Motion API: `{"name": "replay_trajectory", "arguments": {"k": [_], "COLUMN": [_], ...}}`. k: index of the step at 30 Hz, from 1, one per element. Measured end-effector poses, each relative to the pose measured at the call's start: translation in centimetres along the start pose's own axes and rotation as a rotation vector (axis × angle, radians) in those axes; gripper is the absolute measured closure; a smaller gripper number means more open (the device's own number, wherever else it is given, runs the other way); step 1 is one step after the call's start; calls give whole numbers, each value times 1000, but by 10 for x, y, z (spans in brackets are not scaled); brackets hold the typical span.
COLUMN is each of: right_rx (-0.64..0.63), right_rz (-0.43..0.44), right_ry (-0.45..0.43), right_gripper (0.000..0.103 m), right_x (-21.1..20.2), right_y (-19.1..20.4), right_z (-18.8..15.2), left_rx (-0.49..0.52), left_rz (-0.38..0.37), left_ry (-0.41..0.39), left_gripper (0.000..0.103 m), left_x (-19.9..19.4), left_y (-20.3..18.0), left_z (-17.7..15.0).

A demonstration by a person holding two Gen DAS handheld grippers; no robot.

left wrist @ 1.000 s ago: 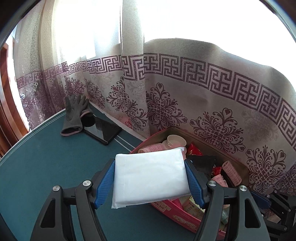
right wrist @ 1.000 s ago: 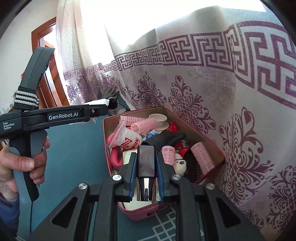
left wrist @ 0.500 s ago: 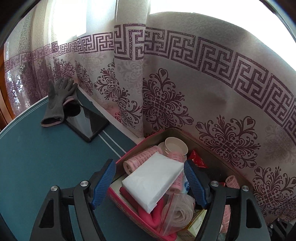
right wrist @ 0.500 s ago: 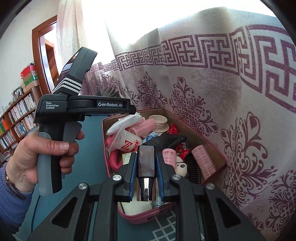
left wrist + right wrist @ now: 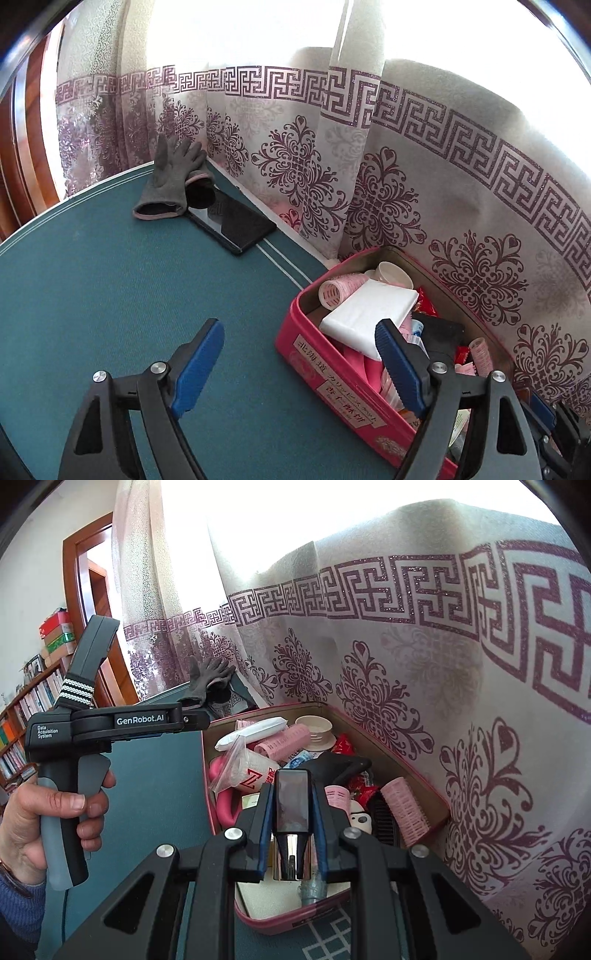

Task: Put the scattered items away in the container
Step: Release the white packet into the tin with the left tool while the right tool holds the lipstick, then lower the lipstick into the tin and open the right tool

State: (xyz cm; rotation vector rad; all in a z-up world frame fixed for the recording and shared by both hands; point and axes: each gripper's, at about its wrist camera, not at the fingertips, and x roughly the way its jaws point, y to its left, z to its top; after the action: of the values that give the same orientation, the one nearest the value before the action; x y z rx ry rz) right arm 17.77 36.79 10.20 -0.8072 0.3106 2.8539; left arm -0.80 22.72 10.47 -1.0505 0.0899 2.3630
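Left wrist view: the left gripper (image 5: 299, 354) tilts down over the pink tin's (image 5: 332, 369) near wall, jaws opening with nothing between them. A white packet (image 5: 367, 308) lies slanted on the tin's clutter. The right gripper (image 5: 291, 812) stays clenched on a dark, chrome-ended object (image 5: 291, 801).
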Motion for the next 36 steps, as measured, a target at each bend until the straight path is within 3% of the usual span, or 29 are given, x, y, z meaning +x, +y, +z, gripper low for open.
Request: {"name": "replay_trajectory", "arguments": {"k": [6,25,36], "right_rx": [-3,-16,-41], "right_rz": [11,108,74], "right_ry": [-7,56,49], "right_gripper": [81,81,81], "right_x": [-2,17,26], "right_y": [5,33,37], "right_z": [4,7,10], "left_rx": [41,-4,-18], "left_rz": [35,58,68], "left_ry": [-10,11,18], "left_gripper": [18,17,17], "left_x": [-13,-28,-31], "left_y": [0,25,34], "left_z": [-13,-49,-57]}}
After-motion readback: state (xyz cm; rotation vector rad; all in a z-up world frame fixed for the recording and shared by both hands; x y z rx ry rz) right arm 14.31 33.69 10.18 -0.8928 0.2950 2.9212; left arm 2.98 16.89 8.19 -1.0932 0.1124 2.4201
